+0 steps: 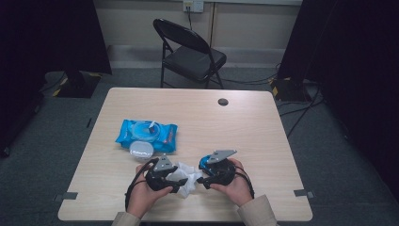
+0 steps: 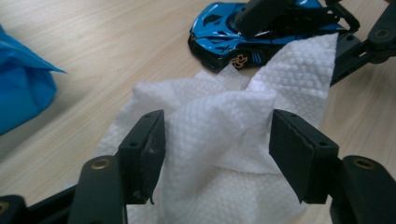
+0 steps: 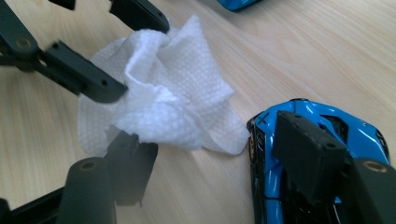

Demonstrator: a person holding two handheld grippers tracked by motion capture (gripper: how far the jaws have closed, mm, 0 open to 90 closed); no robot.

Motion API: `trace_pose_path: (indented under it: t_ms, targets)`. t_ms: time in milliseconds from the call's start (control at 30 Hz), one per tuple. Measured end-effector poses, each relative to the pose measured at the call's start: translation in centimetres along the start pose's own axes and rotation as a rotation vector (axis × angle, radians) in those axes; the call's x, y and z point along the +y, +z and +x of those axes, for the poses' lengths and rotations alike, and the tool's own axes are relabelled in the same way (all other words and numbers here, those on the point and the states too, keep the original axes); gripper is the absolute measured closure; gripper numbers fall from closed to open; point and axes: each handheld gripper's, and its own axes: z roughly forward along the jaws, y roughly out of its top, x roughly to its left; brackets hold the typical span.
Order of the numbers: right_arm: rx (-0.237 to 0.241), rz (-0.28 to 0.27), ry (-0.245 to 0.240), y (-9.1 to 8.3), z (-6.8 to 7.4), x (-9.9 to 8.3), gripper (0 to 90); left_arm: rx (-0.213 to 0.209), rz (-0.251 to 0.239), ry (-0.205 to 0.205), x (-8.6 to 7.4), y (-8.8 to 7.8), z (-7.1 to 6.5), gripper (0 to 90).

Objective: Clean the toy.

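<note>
Nearest, at the desk's (image 1: 263, 141) near edge, the left gripper (image 1: 175, 184) has its fingers (image 2: 144, 140) apart around a crumpled white wipe (image 2: 219, 140); the cloth lies loose between them, probably for regripping. Just right, the right gripper (image 1: 205, 180) straddles the blue toy car (image 3: 322, 135), one finger over its roof, the other on the desk beside it; clamping isn't clear, though it seems to steady the car for wiping. Farther left lies the blue wipes pack (image 1: 162, 136), its lid (image 1: 141, 150) flipped open for easy reach.
</note>
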Motion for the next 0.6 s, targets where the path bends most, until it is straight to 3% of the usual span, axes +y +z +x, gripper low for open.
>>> trace_pose_path:
  t_ms: [100,200,233,267,367,500,600]
  targets:
    - [0.002,-0.003,-0.004,0.1,0.1,0.1,31.1,0.024,0.03,0.006,-0.2,0.8,-0.1,34.0]
    - [0.006,0.002,-0.01,0.1,0.2,0.3,31.3,0.033,0.049,0.005,-0.5,1.4,-0.1,38.4]
    - [0.006,0.004,-0.014,0.1,0.3,0.3,31.2,0.042,0.073,0.018,-0.6,1.6,-0.2,44.3]
    - [0.003,0.005,-0.018,0.0,0.3,0.4,31.1,0.057,0.065,0.032,-0.7,1.6,-0.2,52.3]
    - [-0.01,-0.013,-0.015,-0.6,0.1,0.6,30.1,0.041,0.1,0.019,-0.6,1.1,-0.1,76.0]
    - [-0.063,-0.055,0.035,-1.8,-1.3,0.6,25.4,0.033,0.118,-0.01,-0.8,0.5,0.4,81.6]
    - [-0.091,-0.048,0.062,-2.1,-2.4,0.4,23.5,0.037,0.135,-0.036,-1.1,-0.1,0.9,82.4]
